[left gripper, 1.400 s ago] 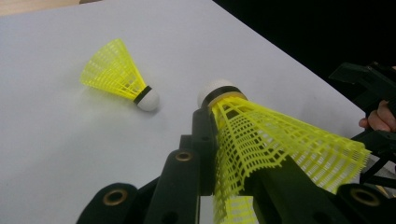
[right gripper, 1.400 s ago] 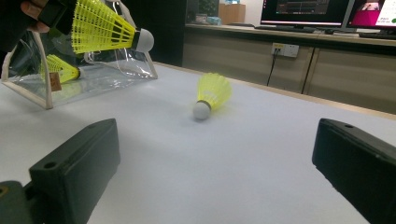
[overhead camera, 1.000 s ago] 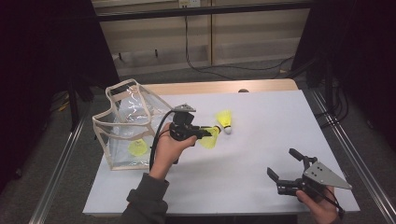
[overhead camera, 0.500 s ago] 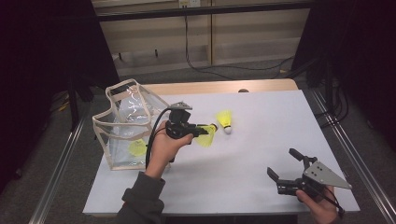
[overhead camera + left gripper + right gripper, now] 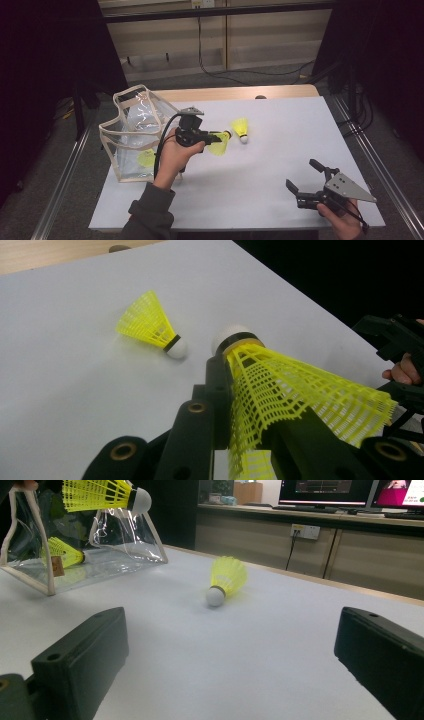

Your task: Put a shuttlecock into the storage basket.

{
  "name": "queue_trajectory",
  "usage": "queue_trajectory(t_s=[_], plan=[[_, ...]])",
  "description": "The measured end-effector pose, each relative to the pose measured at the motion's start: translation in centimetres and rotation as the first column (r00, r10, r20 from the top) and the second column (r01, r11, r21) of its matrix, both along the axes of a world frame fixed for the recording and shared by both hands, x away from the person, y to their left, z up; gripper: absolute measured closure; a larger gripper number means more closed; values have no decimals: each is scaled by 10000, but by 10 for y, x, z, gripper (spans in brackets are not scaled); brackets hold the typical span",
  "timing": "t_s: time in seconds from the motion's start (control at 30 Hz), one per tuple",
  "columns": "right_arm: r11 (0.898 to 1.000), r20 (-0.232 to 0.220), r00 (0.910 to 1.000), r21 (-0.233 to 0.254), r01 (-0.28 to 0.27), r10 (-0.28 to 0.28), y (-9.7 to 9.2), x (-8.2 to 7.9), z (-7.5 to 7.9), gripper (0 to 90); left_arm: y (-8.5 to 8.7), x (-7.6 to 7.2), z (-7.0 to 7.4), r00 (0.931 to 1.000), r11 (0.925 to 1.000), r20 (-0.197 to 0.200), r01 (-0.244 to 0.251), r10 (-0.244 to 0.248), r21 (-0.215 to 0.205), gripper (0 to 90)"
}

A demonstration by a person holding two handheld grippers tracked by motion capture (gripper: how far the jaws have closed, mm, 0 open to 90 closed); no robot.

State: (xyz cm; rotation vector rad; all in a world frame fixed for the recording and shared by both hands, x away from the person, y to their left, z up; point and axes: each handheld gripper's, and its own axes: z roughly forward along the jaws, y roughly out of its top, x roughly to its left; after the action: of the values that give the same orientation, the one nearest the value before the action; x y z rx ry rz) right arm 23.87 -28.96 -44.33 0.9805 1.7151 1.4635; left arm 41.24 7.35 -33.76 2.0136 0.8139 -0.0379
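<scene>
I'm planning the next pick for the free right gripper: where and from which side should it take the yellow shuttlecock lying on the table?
Grip the shuttlecock across its mesh skirt just behind the white cork. It lies on its side, cork toward the person and skirt flaring away, so probably come down from above with the right gripper, jaws straddling the narrow neck; the round cork would likely slip.

no readable text, labels or signs

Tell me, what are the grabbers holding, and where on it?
The left gripper holds a yellow shuttlecock by its mesh skirt, just behind the white cork tip; its jaws are shut on it. The right gripper holds nothing; its jaws stand open.
</scene>
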Motion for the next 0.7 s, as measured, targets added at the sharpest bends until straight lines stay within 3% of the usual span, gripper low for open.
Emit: queue_trajectory(t_s=[0.7], plan=[[10000, 12, 10000, -13, 9, -9, 0, 0, 0, 8, 5, 1, 15, 9999, 9998, 89, -122, 121, 130, 833]])
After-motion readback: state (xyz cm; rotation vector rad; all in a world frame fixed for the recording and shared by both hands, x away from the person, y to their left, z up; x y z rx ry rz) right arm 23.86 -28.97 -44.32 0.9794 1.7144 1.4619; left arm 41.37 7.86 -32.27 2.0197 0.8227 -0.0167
